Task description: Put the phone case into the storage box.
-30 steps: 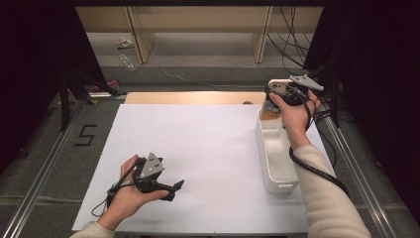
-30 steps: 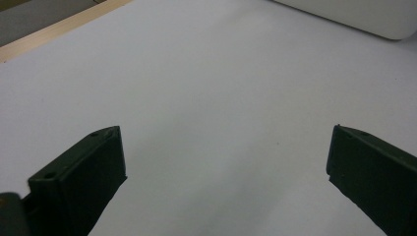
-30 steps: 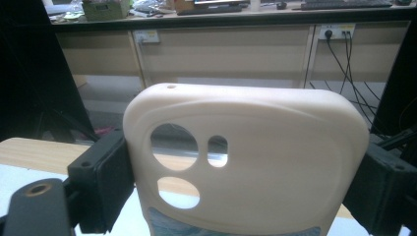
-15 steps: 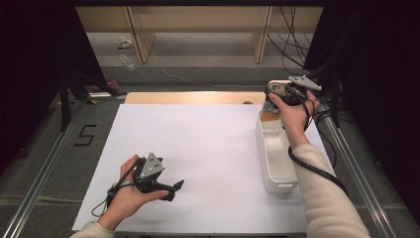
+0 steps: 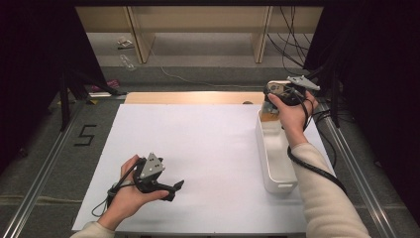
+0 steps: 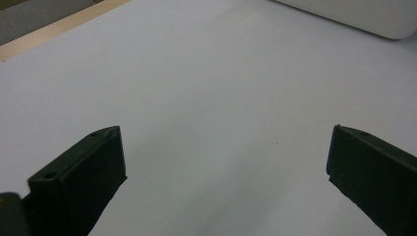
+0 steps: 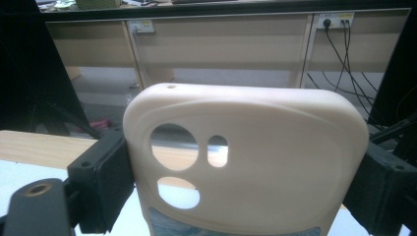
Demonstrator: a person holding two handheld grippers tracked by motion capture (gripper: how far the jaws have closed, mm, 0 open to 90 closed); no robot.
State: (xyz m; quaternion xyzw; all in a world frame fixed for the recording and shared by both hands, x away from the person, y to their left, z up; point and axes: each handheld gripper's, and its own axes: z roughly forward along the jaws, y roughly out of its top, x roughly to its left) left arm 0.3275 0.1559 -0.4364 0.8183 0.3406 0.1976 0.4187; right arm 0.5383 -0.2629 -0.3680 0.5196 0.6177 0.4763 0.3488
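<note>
Nothing has changed: at right of frame, the right gripper [image 5: 277,99] jaws still clamp the cream phone case [image 7: 246,162] above the white tray [image 5: 275,158]; the left gripper [image 5: 171,191] rests wide open, empty.

Lab: curtained rig table [image 5: 198,144], cables [image 5: 292,44]

A cream phone case [image 7: 255,167], black grippers, a white tray [image 5: 275,157] and a white table sheet [image 5: 198,144].
</note>
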